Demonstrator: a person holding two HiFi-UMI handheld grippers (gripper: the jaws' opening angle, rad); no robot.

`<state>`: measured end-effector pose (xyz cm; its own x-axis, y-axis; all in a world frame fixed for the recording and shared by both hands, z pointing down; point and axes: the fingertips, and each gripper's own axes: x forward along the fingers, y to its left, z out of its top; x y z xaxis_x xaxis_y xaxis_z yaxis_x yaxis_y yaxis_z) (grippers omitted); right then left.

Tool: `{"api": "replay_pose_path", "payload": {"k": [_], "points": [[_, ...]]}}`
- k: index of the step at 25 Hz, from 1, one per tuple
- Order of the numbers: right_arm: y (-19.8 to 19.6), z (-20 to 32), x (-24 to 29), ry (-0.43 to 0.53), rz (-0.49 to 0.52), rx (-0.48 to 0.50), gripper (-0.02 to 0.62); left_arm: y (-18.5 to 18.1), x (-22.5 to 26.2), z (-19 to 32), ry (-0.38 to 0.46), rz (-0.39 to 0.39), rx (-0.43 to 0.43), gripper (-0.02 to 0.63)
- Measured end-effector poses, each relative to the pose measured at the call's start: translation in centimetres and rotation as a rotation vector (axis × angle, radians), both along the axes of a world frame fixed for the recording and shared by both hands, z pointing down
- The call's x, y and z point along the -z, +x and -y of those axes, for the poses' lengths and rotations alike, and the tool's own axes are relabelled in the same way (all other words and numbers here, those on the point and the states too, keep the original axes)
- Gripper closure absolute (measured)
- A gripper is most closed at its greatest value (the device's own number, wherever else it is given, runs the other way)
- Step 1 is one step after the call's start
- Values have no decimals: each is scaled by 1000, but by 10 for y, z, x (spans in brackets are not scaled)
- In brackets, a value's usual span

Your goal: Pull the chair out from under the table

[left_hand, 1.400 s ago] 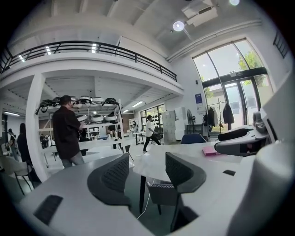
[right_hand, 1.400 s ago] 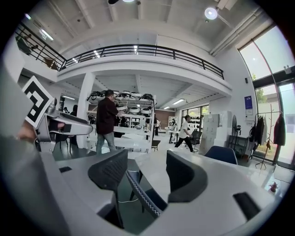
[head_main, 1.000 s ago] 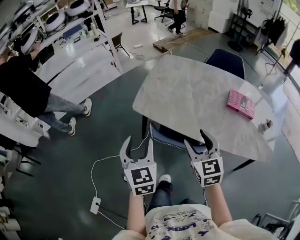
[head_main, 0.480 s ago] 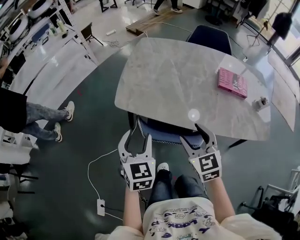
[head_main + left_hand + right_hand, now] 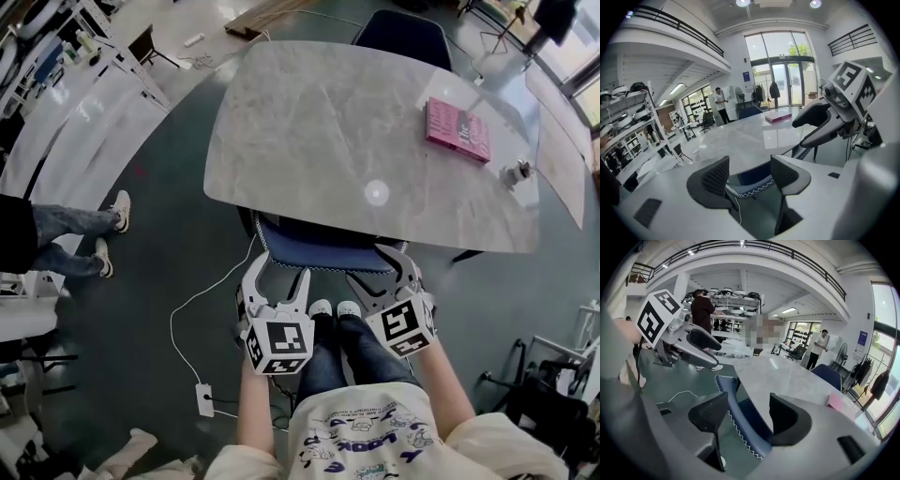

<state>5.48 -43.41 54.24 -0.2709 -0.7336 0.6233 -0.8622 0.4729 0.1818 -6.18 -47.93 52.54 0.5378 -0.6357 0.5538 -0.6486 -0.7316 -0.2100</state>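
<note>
A blue chair (image 5: 319, 246) with white stitching along its back is tucked under the near edge of the grey marble table (image 5: 319, 122). My left gripper (image 5: 278, 277) hovers just in front of the left end of the chair back; its jaws have just been opening and stand wide. In the left gripper view the stitched edge (image 5: 751, 187) shows in the gap of the left gripper (image 5: 751, 174), untouched. My right gripper (image 5: 384, 272) is open at the right end of the back. The right gripper (image 5: 747, 420) frames the chair back (image 5: 740, 420) without pressing it.
A pink book (image 5: 457, 128) and a small object (image 5: 517, 172) lie on the table's far right. A second blue chair (image 5: 398, 33) stands at the far side. A white cable runs to a power strip (image 5: 204, 398) on the floor. A person's legs (image 5: 80, 239) stand at left.
Both grippers have come down and closer to the chair back. The left jaws stand wider than before. The table and chair now sit nearer in the head view.
</note>
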Motion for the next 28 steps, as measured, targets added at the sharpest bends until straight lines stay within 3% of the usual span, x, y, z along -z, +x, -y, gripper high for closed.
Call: {"api": "replay_pose_path", "payload": {"k": [8,14,21,24,28], "points": [[7,-11,-46,-112,-115,76,307,25,-55,-16,-12,235,-228,316],[17,-18,-72,-171,-196,104,310,41,-83,-16,-68,289,-302,313],[23,-21,-97,-224,-302,151,324,45,-118,-18,-124,412,-398,313],[23,-18,-104,-240,-327,168,338,45,-128,-15,-109,476,-428,318],[22,-14,-114,-247,-406,207,373,45,-132,-10,-46,545,-474,390]]}}
